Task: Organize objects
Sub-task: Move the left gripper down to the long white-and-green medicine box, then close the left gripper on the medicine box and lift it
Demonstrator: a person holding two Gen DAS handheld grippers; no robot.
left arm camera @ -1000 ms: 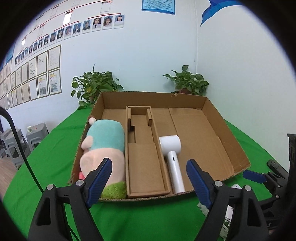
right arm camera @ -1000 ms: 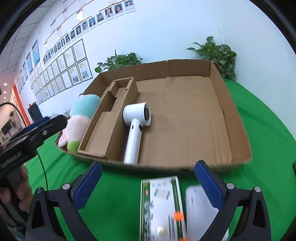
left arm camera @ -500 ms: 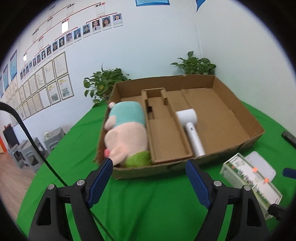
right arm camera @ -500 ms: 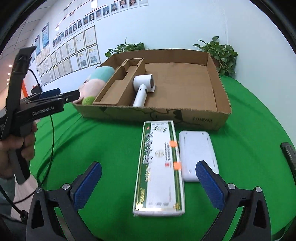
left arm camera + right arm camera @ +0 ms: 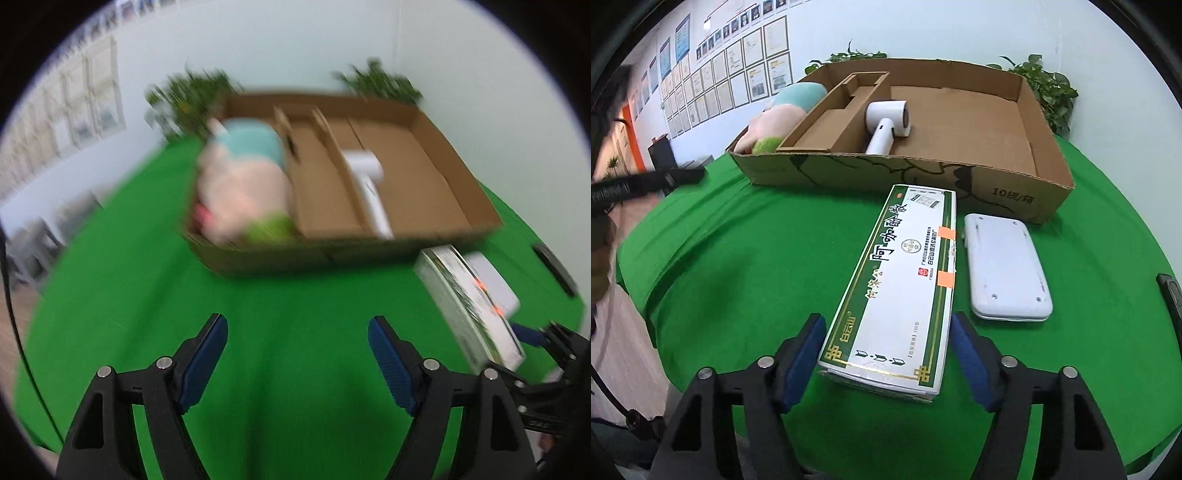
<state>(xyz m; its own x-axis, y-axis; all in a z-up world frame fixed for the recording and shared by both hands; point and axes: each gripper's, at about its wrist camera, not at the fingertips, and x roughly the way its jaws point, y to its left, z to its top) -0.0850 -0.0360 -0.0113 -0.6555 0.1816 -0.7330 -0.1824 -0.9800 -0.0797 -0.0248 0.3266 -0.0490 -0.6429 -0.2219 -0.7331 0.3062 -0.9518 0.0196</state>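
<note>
A long green-and-white carton [image 5: 897, 280] lies on the green cloth in front of the cardboard box [image 5: 886, 173]. My right gripper [image 5: 888, 317] straddles the carton's near end. Its jaws are closing, with narrow gaps still showing at both blue pads. A flat white device [image 5: 1004, 266] lies just right of the carton. Inside the cardboard box are a white hair dryer [image 5: 886, 125], a cardboard insert and a plush toy [image 5: 783, 114]. My left gripper [image 5: 297, 319] hangs open over bare cloth, left of the carton [image 5: 469, 299]. That view is blurred.
A black object [image 5: 1171, 295] sits at the table's right edge. Potted plants [image 5: 1049, 88] stand behind the cardboard box against the wall. A person's hand holds the left gripper [image 5: 646, 181] at the left of the right wrist view. Green cloth stretches between the grippers.
Both grippers drew back from the cardboard box and dipped toward the cloth. The right gripper came down over the carton's near end and its jaws narrowed around it.
</note>
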